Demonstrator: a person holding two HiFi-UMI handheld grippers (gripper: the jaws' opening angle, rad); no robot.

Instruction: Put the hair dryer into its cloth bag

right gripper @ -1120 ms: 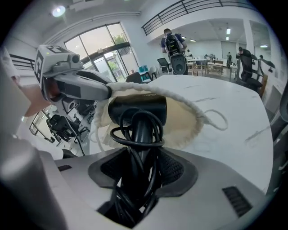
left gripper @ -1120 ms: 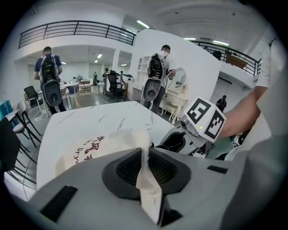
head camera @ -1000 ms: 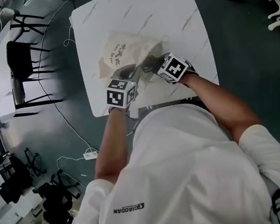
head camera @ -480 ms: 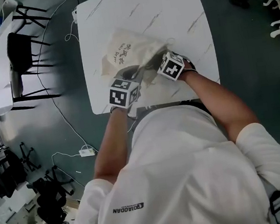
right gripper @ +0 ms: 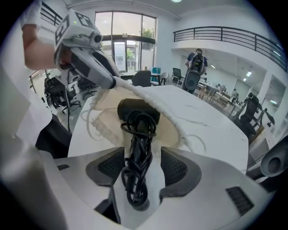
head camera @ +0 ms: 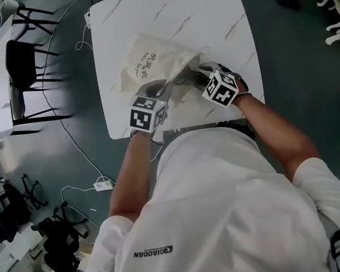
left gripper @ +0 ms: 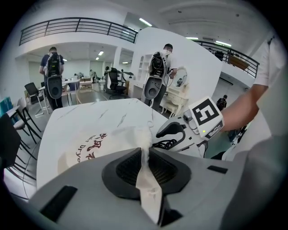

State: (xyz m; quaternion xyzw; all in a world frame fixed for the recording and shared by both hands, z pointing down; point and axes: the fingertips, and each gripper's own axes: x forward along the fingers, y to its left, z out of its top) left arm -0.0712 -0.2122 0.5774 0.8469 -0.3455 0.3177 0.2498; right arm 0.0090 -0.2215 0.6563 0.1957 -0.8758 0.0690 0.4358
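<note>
The cream cloth bag (head camera: 147,63) with dark red print lies on the white marble table (head camera: 203,14). My left gripper (head camera: 161,91) is shut on the bag's mouth edge (left gripper: 145,155), holding it up. In the right gripper view the black hair dryer (right gripper: 137,111) sits head first in the bag's open mouth (right gripper: 108,121). Its bundled black cord (right gripper: 136,168) runs back between the jaws of my right gripper (right gripper: 140,173). Those jaws have just been opening, and the pads stand apart from the cord. The right gripper (left gripper: 189,130) also shows in the left gripper view, beside the bag.
A white drawstring (right gripper: 198,143) trails from the bag's mouth over the table. Black chairs (head camera: 25,64) and a second table stand to the left. A white cable and power strip (head camera: 102,186) lie on the dark floor. People with backpacks (left gripper: 53,81) stand far off.
My right gripper has drawn back toward the table's near right edge and rolled, with its jaws standing wider. The left gripper and the bag have stayed put.
</note>
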